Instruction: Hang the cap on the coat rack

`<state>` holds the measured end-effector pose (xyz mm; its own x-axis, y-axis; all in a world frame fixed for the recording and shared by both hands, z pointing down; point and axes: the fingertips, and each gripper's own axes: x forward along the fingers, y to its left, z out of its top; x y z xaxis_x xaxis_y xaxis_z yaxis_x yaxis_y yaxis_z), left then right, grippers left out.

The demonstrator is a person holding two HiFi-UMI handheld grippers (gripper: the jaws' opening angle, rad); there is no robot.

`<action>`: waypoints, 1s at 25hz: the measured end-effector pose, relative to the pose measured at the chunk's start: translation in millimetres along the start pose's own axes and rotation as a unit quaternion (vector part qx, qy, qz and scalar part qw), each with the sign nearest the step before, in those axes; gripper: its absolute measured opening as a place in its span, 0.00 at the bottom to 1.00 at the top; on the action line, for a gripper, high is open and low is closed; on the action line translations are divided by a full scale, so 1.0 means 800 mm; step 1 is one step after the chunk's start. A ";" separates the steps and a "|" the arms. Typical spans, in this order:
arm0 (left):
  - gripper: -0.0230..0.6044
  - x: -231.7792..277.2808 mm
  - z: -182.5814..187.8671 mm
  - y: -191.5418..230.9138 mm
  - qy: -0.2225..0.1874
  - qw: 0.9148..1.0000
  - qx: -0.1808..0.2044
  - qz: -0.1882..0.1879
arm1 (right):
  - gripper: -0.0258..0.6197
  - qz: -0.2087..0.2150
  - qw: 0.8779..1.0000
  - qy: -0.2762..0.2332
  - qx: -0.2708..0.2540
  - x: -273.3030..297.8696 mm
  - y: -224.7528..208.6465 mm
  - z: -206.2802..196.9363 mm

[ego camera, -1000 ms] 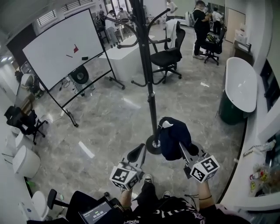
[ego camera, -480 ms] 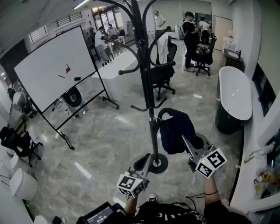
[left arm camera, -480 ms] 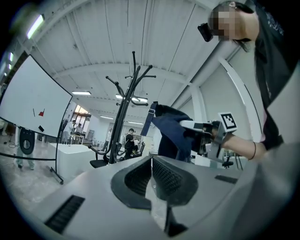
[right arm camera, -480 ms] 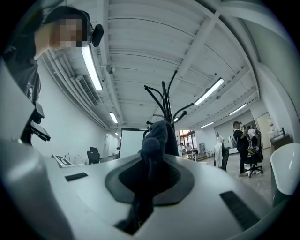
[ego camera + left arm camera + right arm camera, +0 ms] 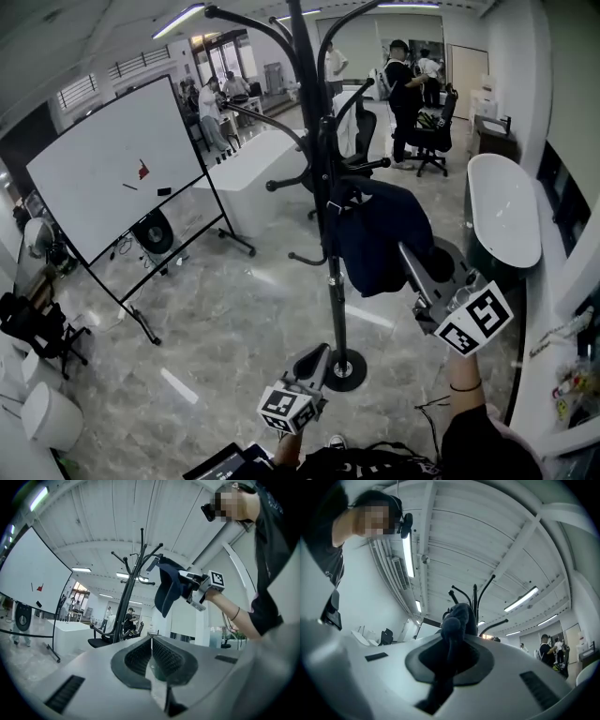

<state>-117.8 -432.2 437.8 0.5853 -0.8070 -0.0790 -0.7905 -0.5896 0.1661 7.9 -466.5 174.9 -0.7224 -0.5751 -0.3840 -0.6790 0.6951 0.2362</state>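
Note:
A black coat rack (image 5: 325, 197) stands on a round base (image 5: 345, 371) on the marble floor, and its curved arms branch out near the top. My right gripper (image 5: 405, 251) is shut on a dark navy cap (image 5: 375, 234) and holds it up against the right side of the pole, just under the upper arms. In the right gripper view the cap (image 5: 457, 620) fills the jaws, with the rack arms (image 5: 474, 597) right behind it. My left gripper (image 5: 319, 353) hangs low near the base, shut and empty (image 5: 151, 641). From there the cap (image 5: 168, 590) shows beside the rack (image 5: 136, 573).
A rolling whiteboard (image 5: 112, 164) stands to the left and a white table (image 5: 258, 159) behind the rack. A white tub-shaped piece (image 5: 506, 202) is at the right. Several people (image 5: 403, 70) stand by office chairs at the back.
My right gripper has lifted the cap from near the rack's base up to the upper arms, closer to the pole. The left gripper has stayed low.

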 end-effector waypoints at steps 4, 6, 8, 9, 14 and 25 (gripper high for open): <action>0.05 0.003 -0.004 0.013 0.003 1.000 -0.007 0.001 | 0.09 0.004 0.999 -0.046 -0.023 0.013 -0.003 0.049; 0.05 0.005 -0.005 0.016 0.005 1.000 -0.010 0.002 | 0.09 0.009 0.997 -0.068 -0.035 0.011 0.001 0.073; 0.05 0.005 -0.005 0.019 0.009 1.000 -0.016 0.002 | 0.09 0.014 0.995 -0.086 -0.043 0.011 0.006 0.095; 0.05 0.006 -0.005 0.021 0.010 1.000 -0.018 0.002 | 0.09 0.016 0.995 -0.091 -0.045 0.014 0.007 0.104; 0.05 0.012 -0.007 0.031 0.010 1.000 -0.026 -0.005 | 0.09 0.015 0.994 -0.093 -0.063 0.048 -0.002 0.117; 0.05 0.022 -0.014 0.016 0.013 0.999 -0.026 -0.013 | 0.09 -0.005 0.998 -0.022 -0.065 0.087 -0.035 0.051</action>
<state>-115.7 -453.9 449.5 0.6110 -0.7896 -0.0577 -0.7647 -0.6074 0.2149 -17.6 -508.2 105.0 -0.7109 -0.5599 -0.4256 -0.6995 0.6256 0.3455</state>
